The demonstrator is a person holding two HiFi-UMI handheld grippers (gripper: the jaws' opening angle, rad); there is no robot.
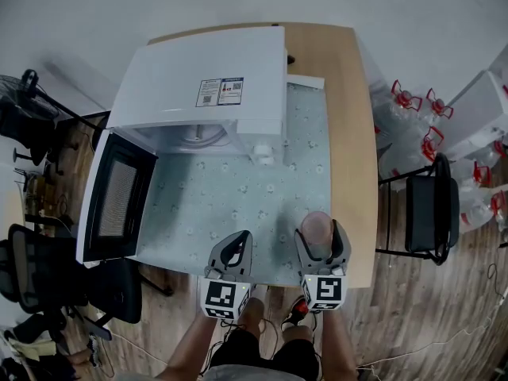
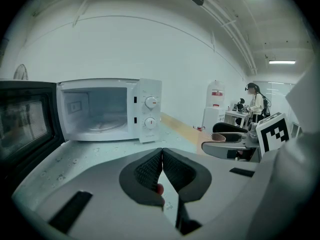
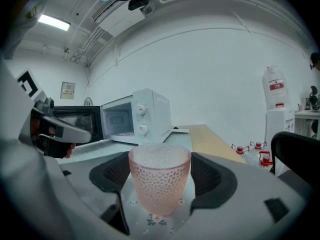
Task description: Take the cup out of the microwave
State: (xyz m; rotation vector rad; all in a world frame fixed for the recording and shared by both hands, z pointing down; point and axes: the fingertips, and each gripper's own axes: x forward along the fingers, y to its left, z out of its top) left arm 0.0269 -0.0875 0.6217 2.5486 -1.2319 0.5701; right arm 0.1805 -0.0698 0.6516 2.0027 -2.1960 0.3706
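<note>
The pink dimpled glass cup (image 1: 316, 225) (image 3: 160, 181) stands upright between the pads of my right gripper (image 1: 323, 232) (image 3: 160, 175), which is shut on it near the table's front edge, right of centre. The cup's base is at the flowered tablecloth (image 1: 238, 205); I cannot tell whether it touches. The white microwave (image 1: 206, 78) (image 2: 145, 109) (image 3: 145, 115) sits at the back with its door (image 1: 115, 197) swung wide open to the left and only the turntable (image 1: 198, 137) inside. My left gripper (image 1: 238, 241) (image 2: 162, 156) is shut and empty, just left of the right one.
A black chair (image 1: 432, 209) and several water bottles (image 1: 413, 109) stand right of the wooden table (image 1: 357, 173). Another black chair (image 1: 40, 268) and a fan (image 1: 24, 86) are on the left. The open door overhangs the table's left side.
</note>
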